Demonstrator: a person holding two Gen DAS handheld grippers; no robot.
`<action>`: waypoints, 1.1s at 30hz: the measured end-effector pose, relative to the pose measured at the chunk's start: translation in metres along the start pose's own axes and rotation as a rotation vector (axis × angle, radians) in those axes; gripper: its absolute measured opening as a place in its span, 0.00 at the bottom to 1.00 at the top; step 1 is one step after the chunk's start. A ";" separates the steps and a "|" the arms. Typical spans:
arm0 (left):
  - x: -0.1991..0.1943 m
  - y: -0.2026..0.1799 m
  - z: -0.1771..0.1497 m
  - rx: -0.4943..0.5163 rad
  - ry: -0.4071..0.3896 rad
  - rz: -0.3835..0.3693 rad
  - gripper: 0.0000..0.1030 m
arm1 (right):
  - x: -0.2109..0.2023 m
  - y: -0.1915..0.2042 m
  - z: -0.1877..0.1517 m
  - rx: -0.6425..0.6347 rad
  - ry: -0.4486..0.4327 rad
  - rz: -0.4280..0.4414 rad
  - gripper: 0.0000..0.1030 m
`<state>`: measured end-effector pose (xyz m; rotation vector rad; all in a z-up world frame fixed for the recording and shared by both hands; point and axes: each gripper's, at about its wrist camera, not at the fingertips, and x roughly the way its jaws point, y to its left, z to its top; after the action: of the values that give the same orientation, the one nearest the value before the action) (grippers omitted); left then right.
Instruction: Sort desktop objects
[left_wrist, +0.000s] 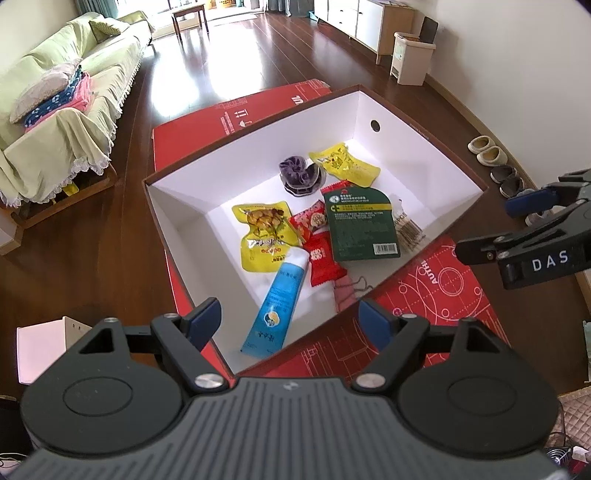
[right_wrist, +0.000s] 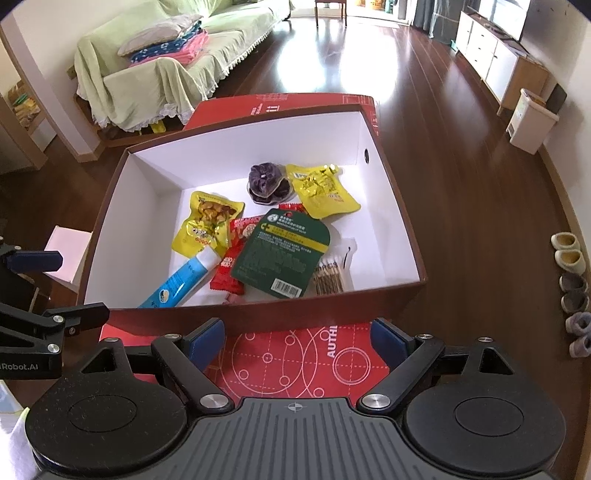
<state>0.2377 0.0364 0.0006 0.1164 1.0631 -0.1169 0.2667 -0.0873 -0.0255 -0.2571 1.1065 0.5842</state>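
White cardboard lines the inside of the open box (right_wrist: 384, 206), and the task's things all lie on its floor: two yellow snack packets (right_wrist: 208, 221) (right_wrist: 321, 190), a blue tube (right_wrist: 177, 280), red sachets (right_wrist: 231, 271), a dark green card packet (right_wrist: 282, 254), a bundle of cotton swabs (right_wrist: 330, 277), a purple hair tie (right_wrist: 264, 181) and a bit of pink cloth (left_wrist: 345, 291) by the near wall. Everything already gathered there fits either a finished sort or a pile waiting to be picked over; I cannot tell which.

All of it looks light. The foil packets are probably slick and crinkly, best pinched at a sealed edge. The tube seems firm enough to take across its middle, though it leans on the near wall with its cap end over a yellow packet. The green card is stiff and flat, overlapping the sachets and swabs, so only its raised edge offers a hold. The hair tie is soft and easy to squeeze.

The left gripper (left_wrist: 288, 321) is spread wide and empty above the box's near corner; the right gripper (right_wrist: 297, 341) is likewise spread and empty over the red mat (right_wrist: 288, 354). The box's tall near wall is the main obstacle to reaching in; a small white box (right_wrist: 68, 254) sits outside to the left.
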 end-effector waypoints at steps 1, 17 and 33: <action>0.000 0.000 -0.002 -0.001 0.001 -0.002 0.77 | 0.000 0.000 -0.002 0.004 0.000 0.000 0.86; 0.002 -0.006 -0.019 0.000 -0.007 -0.025 0.77 | 0.002 -0.001 -0.019 0.042 0.010 -0.005 0.86; 0.009 -0.004 -0.024 0.014 -0.029 -0.009 0.77 | 0.016 0.002 -0.030 0.064 0.019 -0.005 0.86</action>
<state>0.2209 0.0354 -0.0191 0.1221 1.0338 -0.1337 0.2478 -0.0953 -0.0533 -0.2107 1.1409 0.5421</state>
